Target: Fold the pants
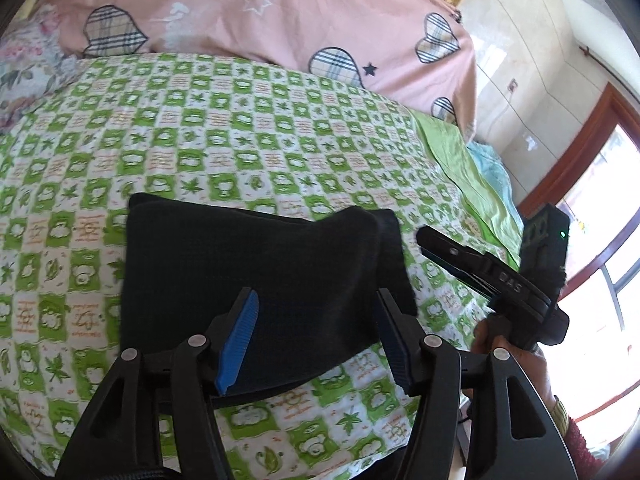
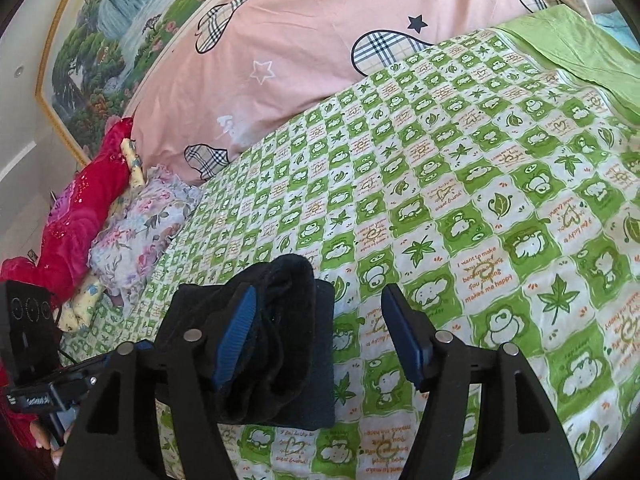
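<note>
Left claw (image 1: pixel 316 332) released above folded black fabric pants (image 1: pixel 256 268) | pants lie on green-and-white checked bed sheet (image 1: pixel 240 128) | right claw (image 2: pixel 326 336) released, one blue pad (image 2: pixel 236 336) touching the fold | risk: pad may snag cloth and undo the fold

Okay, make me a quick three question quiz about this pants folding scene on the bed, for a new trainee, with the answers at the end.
1. True or false: the black pants lie folded into a compact bundle on the green checked bedsheet.
2. Which describes the left gripper? A: clamped on the pants. B: jaws open, pads off the cloth. C: holding a pillow.
3. Fill in: behind the sheet lies a pink quilt patterned with plaid ____.

Key: 1 true. 2 B; the right gripper is open too. 3 hearts.
</note>
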`<move>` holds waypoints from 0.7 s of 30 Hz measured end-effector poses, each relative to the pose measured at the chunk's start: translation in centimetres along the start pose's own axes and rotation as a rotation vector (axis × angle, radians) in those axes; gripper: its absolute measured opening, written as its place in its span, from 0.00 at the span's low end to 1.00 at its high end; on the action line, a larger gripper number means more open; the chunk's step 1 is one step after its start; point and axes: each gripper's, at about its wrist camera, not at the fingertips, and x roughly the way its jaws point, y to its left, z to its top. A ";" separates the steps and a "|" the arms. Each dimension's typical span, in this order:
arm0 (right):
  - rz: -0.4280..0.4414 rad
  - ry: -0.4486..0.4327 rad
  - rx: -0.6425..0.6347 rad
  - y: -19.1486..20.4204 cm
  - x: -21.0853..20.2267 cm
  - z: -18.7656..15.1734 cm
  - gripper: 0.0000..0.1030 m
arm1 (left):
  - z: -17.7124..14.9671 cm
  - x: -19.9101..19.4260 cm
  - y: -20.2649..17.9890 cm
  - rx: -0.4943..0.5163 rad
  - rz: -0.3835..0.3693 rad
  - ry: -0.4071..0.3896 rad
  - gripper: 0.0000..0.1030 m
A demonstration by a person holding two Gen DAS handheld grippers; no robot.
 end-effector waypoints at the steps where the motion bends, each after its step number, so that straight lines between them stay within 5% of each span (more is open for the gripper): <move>1: 0.000 -0.001 0.000 0.3 -0.1 -0.1 0.65 | 0.1 -0.3 0.4 -0.010 0.008 -0.005 0.58; 21: -0.143 0.045 -0.135 7.0 1.4 -1.9 0.77 | 1.9 -1.4 7.1 -0.154 0.123 -0.021 0.66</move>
